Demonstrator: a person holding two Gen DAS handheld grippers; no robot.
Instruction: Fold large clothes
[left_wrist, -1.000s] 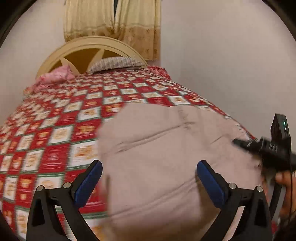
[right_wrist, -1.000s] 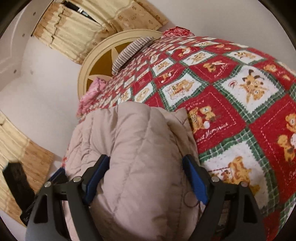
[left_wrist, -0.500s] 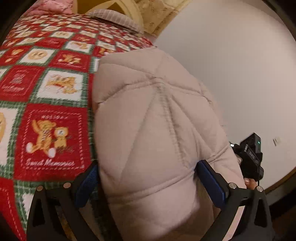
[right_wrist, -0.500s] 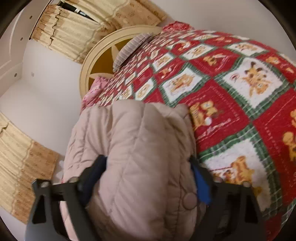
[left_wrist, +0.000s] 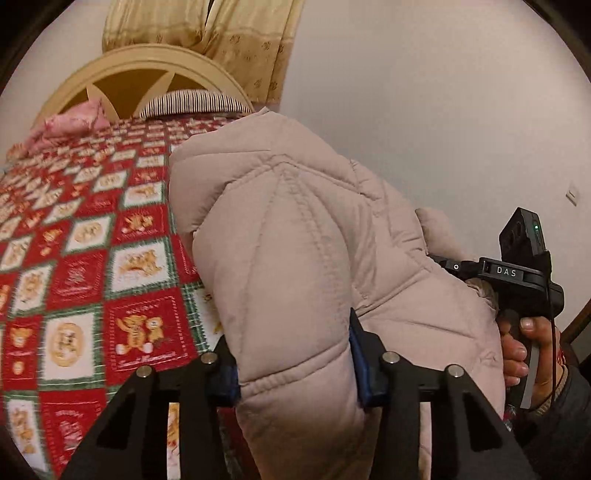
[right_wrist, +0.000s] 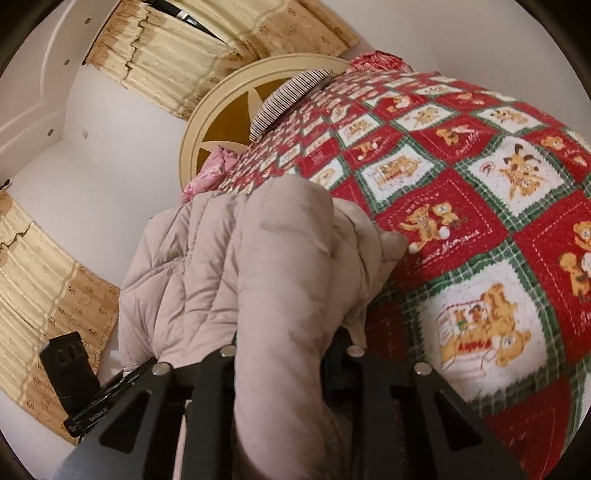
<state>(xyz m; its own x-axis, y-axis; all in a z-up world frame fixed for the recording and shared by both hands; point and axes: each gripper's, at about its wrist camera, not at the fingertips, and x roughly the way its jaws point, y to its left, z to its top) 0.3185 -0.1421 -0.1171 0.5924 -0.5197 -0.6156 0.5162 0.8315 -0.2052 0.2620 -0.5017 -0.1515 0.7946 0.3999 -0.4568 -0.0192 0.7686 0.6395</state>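
A pale pink quilted puffer coat (left_wrist: 295, 240) lies bunched at the near edge of a bed with a red, green and white teddy-bear quilt (left_wrist: 92, 258). My left gripper (left_wrist: 293, 363) is closing, and its blue pads press into a thick fold of the coat from both sides. In the right wrist view the same coat (right_wrist: 240, 258) bulges up between the black fingers of my right gripper (right_wrist: 280, 362), whose jaws are also closing and squeeze a fold. The other gripper and the hand (left_wrist: 517, 343) holding it show at the right of the left wrist view.
A cream arched headboard (left_wrist: 155, 74) stands at the far end with a striped pillow (left_wrist: 192, 103) and a pink cloth (left_wrist: 62, 125). Beige curtains (right_wrist: 177, 48) hang behind it. A white wall (left_wrist: 443, 110) runs along the bed's right side.
Both grippers have gone from wide open around the coat to pinched on folds of it. The left wrist view has swung back up toward the headboard, and the coat is bunched higher.
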